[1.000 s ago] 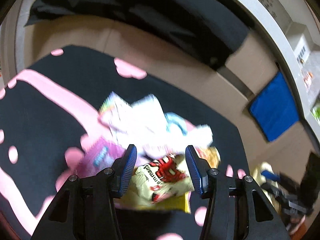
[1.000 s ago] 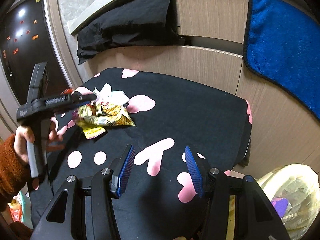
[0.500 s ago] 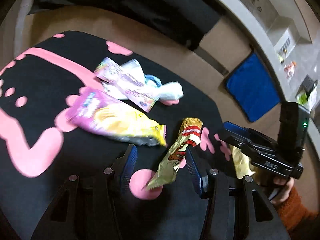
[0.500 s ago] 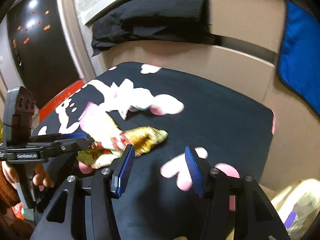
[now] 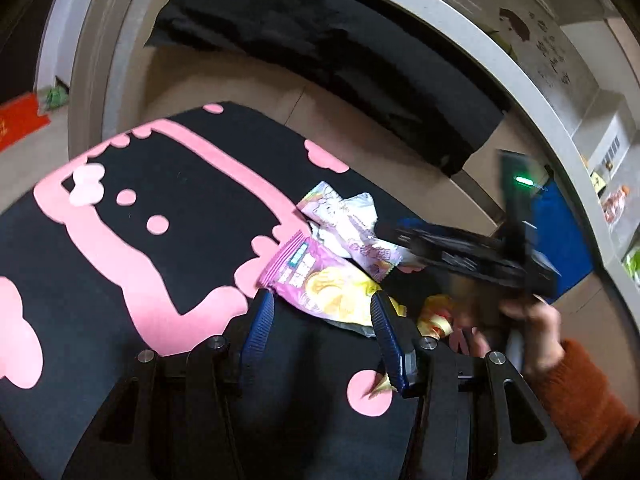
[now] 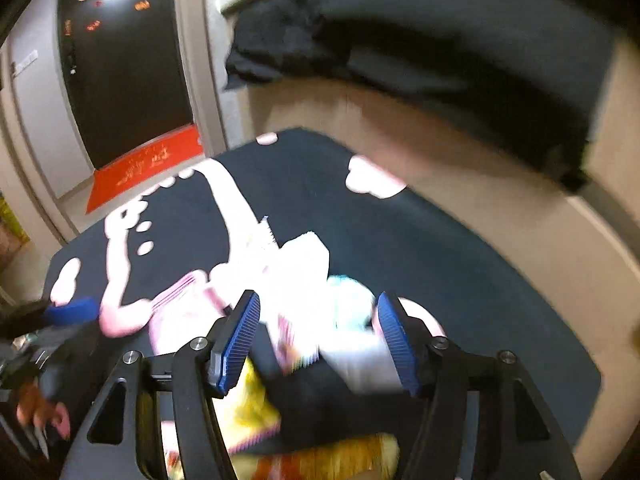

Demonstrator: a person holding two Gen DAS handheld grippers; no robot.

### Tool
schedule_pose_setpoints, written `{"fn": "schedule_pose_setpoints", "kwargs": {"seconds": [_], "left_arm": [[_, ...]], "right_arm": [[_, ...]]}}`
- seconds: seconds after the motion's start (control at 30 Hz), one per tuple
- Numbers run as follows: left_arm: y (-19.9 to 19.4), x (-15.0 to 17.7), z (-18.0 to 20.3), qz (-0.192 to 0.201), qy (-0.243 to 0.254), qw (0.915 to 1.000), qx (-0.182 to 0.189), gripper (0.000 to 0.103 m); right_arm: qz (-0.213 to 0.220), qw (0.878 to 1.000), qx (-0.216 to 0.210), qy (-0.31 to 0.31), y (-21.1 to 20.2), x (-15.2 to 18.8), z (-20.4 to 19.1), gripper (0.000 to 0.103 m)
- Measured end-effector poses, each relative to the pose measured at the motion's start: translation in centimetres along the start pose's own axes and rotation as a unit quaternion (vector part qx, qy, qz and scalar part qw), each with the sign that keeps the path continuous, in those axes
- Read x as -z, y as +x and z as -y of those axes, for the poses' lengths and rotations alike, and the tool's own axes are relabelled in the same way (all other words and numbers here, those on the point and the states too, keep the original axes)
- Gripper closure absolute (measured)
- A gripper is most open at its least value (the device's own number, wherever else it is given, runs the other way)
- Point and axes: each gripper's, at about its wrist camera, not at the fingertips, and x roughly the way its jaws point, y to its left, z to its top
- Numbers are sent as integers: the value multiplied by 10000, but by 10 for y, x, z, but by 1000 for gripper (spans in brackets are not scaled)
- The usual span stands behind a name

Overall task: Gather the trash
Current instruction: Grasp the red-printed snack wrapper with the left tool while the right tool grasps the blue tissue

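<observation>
The black cloth with pink heart and dot shapes (image 5: 168, 184) covers the whole table, which stands just before a beige wooden cabinet front (image 5: 248, 80) draped with a dark garment (image 5: 340, 60). All the trash lies in 1 loose cluster near the cloth's middle.

Largest of it is the purple and yellow foil snack bag (image 5: 324, 284), flat, its lower edge just beyond the tips of the left gripper (image 5: 320, 320), whose jaws stand spread with nothing between the pads. Touching the bag's far side is the crumpled white and pink printed wrapper (image 5: 348, 224), and just to its right, half hidden, a gold and red wrapper (image 5: 438, 316).

The right gripper (image 6: 320, 336) hangs over the white wrapper; its jaws have just been opening and now straddle the wrapper without, as far as the blurred view shows, pressing on it.

These wrappers are probably very light, thin, slick and crackly; they will crumple instead of resisting. A pinch on a raised fold or sealed end seam should hold better than 1 on a flat face.
</observation>
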Motion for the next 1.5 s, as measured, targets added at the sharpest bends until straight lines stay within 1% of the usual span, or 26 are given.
{"fn": "schedule_pose_setpoints", "kwargs": {"seconds": [0.03,0.1,0.17,0.2,0.23,0.27,0.3,0.37,0.5,0.6,0.67,0.7,0.8,0.87,0.93,1.0,1.03,1.1,1.17,1.33,1.47,1.5], "left_arm": [[1,1,-1,-3,-18,10000,3,52],[1,3,-7,-10,-72,10000,-6,52],[1,4,-12,-30,-160,9999,29,52],[2,5,-15,-53,-235,9997,70,52],[2,5,-16,-64,-272,9996,84,52],[3,6,-17,-85,-326,9994,101,52],[3,7,-18,-95,-349,9993,118,52],[3,9,-16,-104,-357,9992,169,52],[0,13,-8,-119,-257,9994,216,52],[-1,17,1,-163,-183,9994,262,52],[-1,18,8,-202,-131,9992,330,52],[-2,20,13,-220,-87,9990,376,52],[-3,23,28,-250,68,9987,428,52],[-3,25,36,-289,146,9984,472,52],[-3,27,45,-354,227,9976,550,52],[0,29,55,-427,324,9966,621,52],[1,30,59,-452,365,9963,634,52],[4,32,69,-501,435,9957,650,52],[5,34,76,-529,480,9953,659,52],[10,39,93,-611,753,9939,525,52],[14,42,102,-669,879,9930,421,52],[15,43,105,-675,907,9927,413,52]], "right_arm": [[-145,9998,-79,102,11,-3,4,44],[-479,9981,-102,378,35,-7,15,44],[-704,9950,-298,642,44,-4,23,45],[-627,9951,-333,691,40,-2,25,50],[-657,9942,-388,764,37,2,27,59],[-714,9930,-443,827,33,7,27,65],[-716,9927,-450,864,25,15,26,67],[-734,9928,-430,838,15,30,22,68],[-807,9914,-588,850,-19,67,8,70],[-628,9938,-458,795,-50,88,1,71],[-333,9953,-312,850,-74,96,3,71],[-211,9953,-289,899,-84,99,5,69],[20,9936,-224,1108,-104,105,14,68],[74,9937,-97,1110,-110,109,17,70],[144,9933,-26,1149,-118,115,21,71],[290,9907,9,1331,-126,120,28,71],[374,9887,-18,1450,-130,122,32,68],[434,9855,-78,1639,-134,125,40,68],[438,9842,21,1718,-136,128,46,68],[461,9799,87,1938,-135,139,59,68],[526,9778,239,2012,-140,149,67,68],[569,9771,343,2022,-142,151,69,68]]}}
